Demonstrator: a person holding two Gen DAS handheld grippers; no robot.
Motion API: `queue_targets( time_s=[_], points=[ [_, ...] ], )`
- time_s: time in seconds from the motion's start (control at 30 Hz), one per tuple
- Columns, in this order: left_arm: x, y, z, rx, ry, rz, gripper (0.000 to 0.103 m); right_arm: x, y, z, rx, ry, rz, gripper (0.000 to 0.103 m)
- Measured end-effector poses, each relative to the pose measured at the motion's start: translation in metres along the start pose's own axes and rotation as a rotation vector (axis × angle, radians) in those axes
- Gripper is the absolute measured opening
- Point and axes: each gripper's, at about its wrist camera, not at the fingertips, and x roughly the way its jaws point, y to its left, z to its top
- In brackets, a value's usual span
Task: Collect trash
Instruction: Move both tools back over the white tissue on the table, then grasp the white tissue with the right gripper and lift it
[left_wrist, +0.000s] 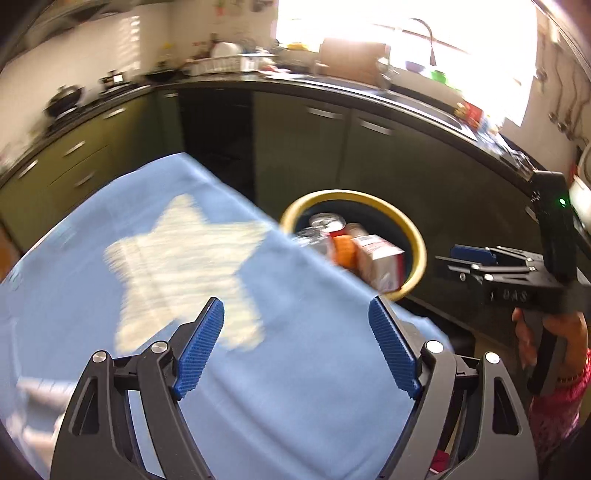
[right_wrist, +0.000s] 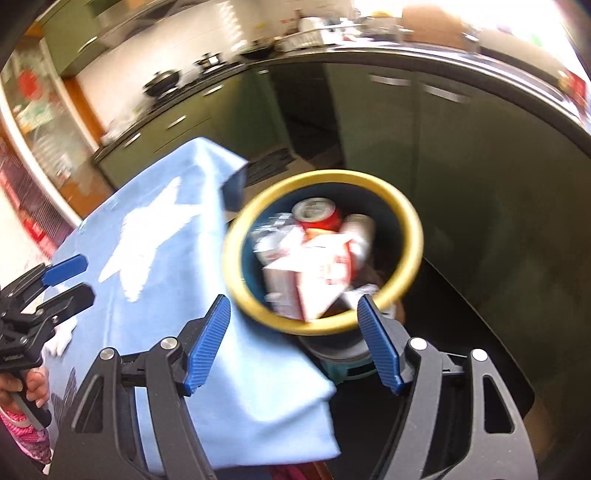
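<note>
Two tools are in your hands, both with their blue ribbed fingers spread and nothing between them. Your left tool (left_wrist: 295, 347) hangs over the light blue cloth with a white star (left_wrist: 184, 258) that covers the table. Your right tool (right_wrist: 293, 341) sits above that cloth's corner and the near rim of the round dark bin with a yellow rim (right_wrist: 406, 218), which stands just beside the table, lower down. Inside the bin lie a red drink can (right_wrist: 319, 216), a white and red carton (right_wrist: 314, 280) and other blurred trash. Beyond stand green kitchen cabinets (left_wrist: 303, 147).
</note>
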Motion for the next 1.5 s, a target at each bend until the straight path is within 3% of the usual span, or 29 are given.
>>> queue_targets(
  time_s=[0.1, 0.4, 0.6, 0.83, 1.03, 1.27, 1.33, 1.5],
  points=[
    [-0.036, 0.034, -0.031, -0.057, -0.034, 0.063, 0.083, 0.009, 0.036, 0.004, -0.081, 0.021, 0.04, 0.067],
    [-0.145, 0.149, -0.129, -0.283, -0.095, 0.366, 0.085, 0.042, 0.189, 0.003, -0.437, 0.123, 0.246, 0.067],
    [-0.186, 0.196, -0.182, -0.418, -0.108, 0.466, 0.085, 0.06, 0.281, -0.02, -0.635, 0.192, 0.361, 0.067],
    [-0.194, 0.199, -0.206, -0.499, -0.124, 0.475, 0.085, 0.074, 0.359, -0.044, -0.786, 0.246, 0.493, 0.067],
    [-0.187, 0.194, -0.207, -0.497, -0.125, 0.462, 0.085, 0.089, 0.396, -0.061, -0.886, 0.275, 0.466, 0.067],
    [-0.184, 0.191, -0.207, -0.5, -0.129, 0.453, 0.085, 0.11, 0.411, -0.087, -0.97, 0.294, 0.4, 0.068],
    [-0.184, 0.191, -0.209, -0.503, -0.126, 0.453, 0.085, 0.11, 0.411, -0.088, -0.982, 0.279, 0.389, 0.064],
    [-0.182, 0.191, -0.211, -0.509, -0.123, 0.451, 0.085, 0.111, 0.404, -0.08, -0.932, 0.27, 0.374, 0.038]
  ],
)
